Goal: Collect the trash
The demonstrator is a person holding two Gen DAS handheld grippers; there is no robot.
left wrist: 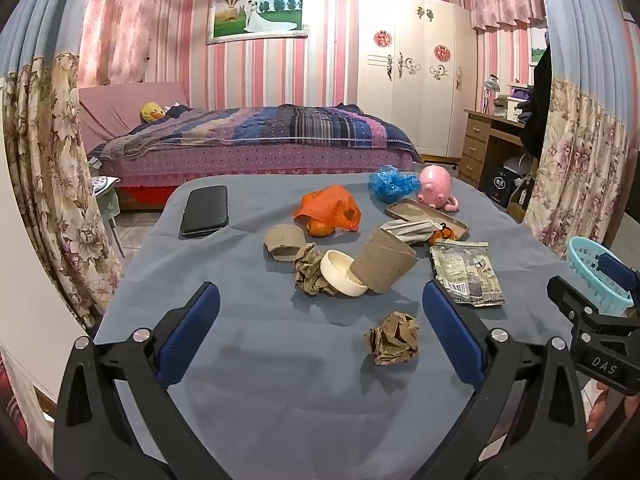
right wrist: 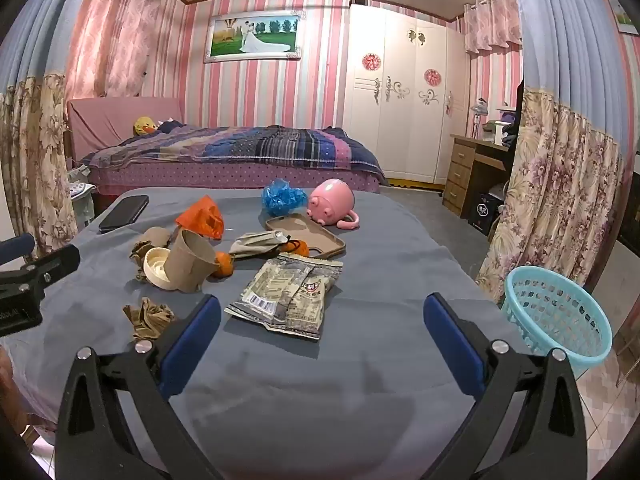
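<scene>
Trash lies scattered on the grey-blue table (left wrist: pixel 248 360): a crumpled brown paper ball (left wrist: pixel 393 339) nearest me, a second paper wad (left wrist: pixel 310 271), a tipped cardboard cup (left wrist: pixel 385 261) with a white lid (left wrist: pixel 342 273), a torn cardboard piece (left wrist: pixel 285 242), an empty snack wrapper (left wrist: pixel 466 272) and an orange plastic bag (left wrist: pixel 328 208). My left gripper (left wrist: pixel 320 338) hangs open above the near table, the paper ball just inside its right finger. My right gripper (right wrist: pixel 322 338) is open too, the snack wrapper (right wrist: pixel 286 298) lying beyond its fingertips. A light blue basket (right wrist: pixel 558 314) sits at the table's right edge.
A black phone (left wrist: pixel 205 210) lies far left. A pink pig toy (left wrist: pixel 436 188), blue crumpled plastic (left wrist: pixel 392 183), a phone case (left wrist: pixel 426 216) and small oranges (right wrist: pixel 224 264) sit at the back. Beyond stand a bed, a wardrobe and a desk; flowered curtains hang on both sides.
</scene>
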